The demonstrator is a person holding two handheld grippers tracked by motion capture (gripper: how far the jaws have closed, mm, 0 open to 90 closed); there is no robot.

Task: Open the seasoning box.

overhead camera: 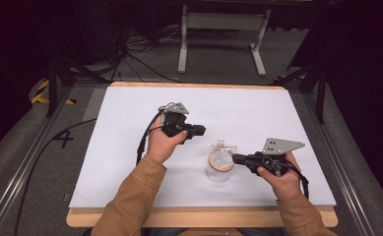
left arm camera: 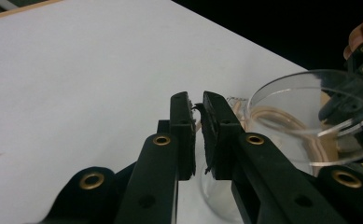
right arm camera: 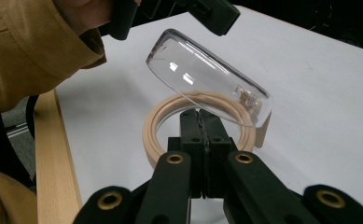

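Forearms: two tan sleeves (overhead camera: 130,196) come in at the near edge of the table, one hand on each gripper.
Jar: a clear glass jar (overhead camera: 219,169) stands near the middle of the white table (overhead camera: 130,113), a little to the right and toward the near side.
Rim: a tan ring (right arm camera: 157,122) circles the jar's mouth.
Lid: a clear hinged lid (right arm camera: 207,74) is swung up and tilted above the ring, so the mouth stands open.
Right gripper: the right gripper (overhead camera: 236,158) comes in from the right, its jaws pressed together right at the ring; whether they pinch the rim or only touch it, I cannot tell.
Left gripper: the left gripper (overhead camera: 201,130) hangs just above and to the far left of the jar, jaws narrow with only a slit between them and nothing in them.
Step in hand: likely working the lid while the jar is steadied.
Doing it well: keep the right gripper firm and level on the rim so the jar does not tip; bring the left one onto the lid's free edge, then move it along the hinge's arc rather than straight down, slowly.
Risk: smooth glass may slip, and a sideways push could slide the jar.
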